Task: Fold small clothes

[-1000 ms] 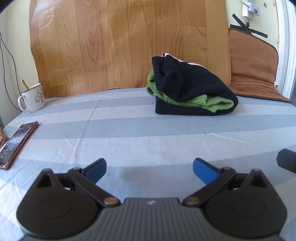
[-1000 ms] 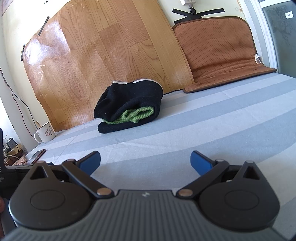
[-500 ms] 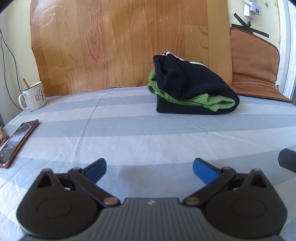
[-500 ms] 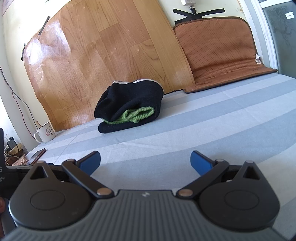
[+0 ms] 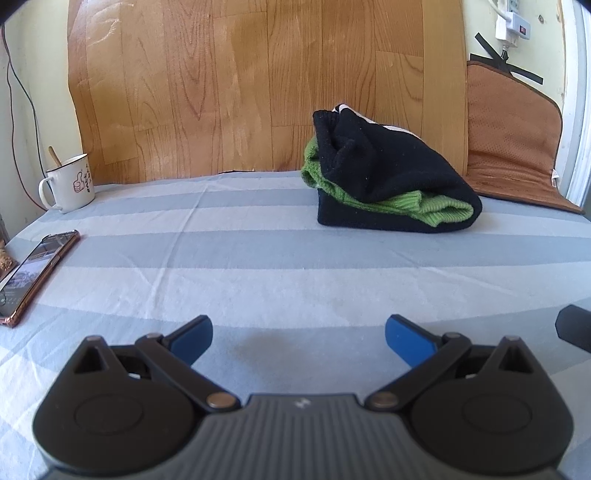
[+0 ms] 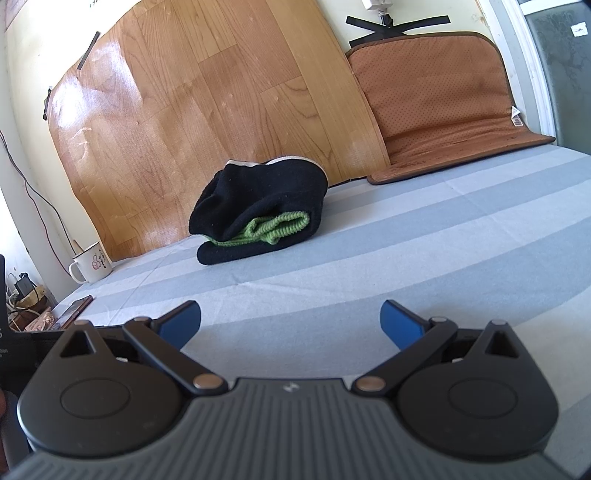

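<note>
A white mug (image 5: 70,182) stands at the far left of the striped surface (image 5: 295,258), close to the wood-grain panel (image 5: 258,85), with a stick-like handle (image 5: 54,156) poking up from inside it; what else it holds cannot be seen. The same mug (image 6: 92,263) shows in the right view, small at the left edge.

The garment (image 5: 384,177), black with green ribbed knit folded inside, lies in a compact bundle at the back of the surface, just in front of the panel. In the right view the garment (image 6: 258,210) shows a green fold (image 6: 277,227) peeking from its open side and a pale edge along the top.

The left tongs (image 5: 298,336) are spread wide and hold nothing, low over the surface and well short of the garment. The right tongs (image 6: 290,319) are likewise wide apart and hold nothing.

The left view shows a phone (image 5: 33,269) lying flat at the left edge, its screen facing up; in the right view only a sliver of the phone (image 6: 75,311) appears. The right view shows the whole brown mat (image 6: 439,103) leaning on the wall with its lower part bent onto the surface, and clutter with cables (image 6: 26,299) beyond the left edge. The left view catches a dark part (image 5: 576,326) at its right edge, and a white plug block (image 5: 511,24) on the wall.
</note>
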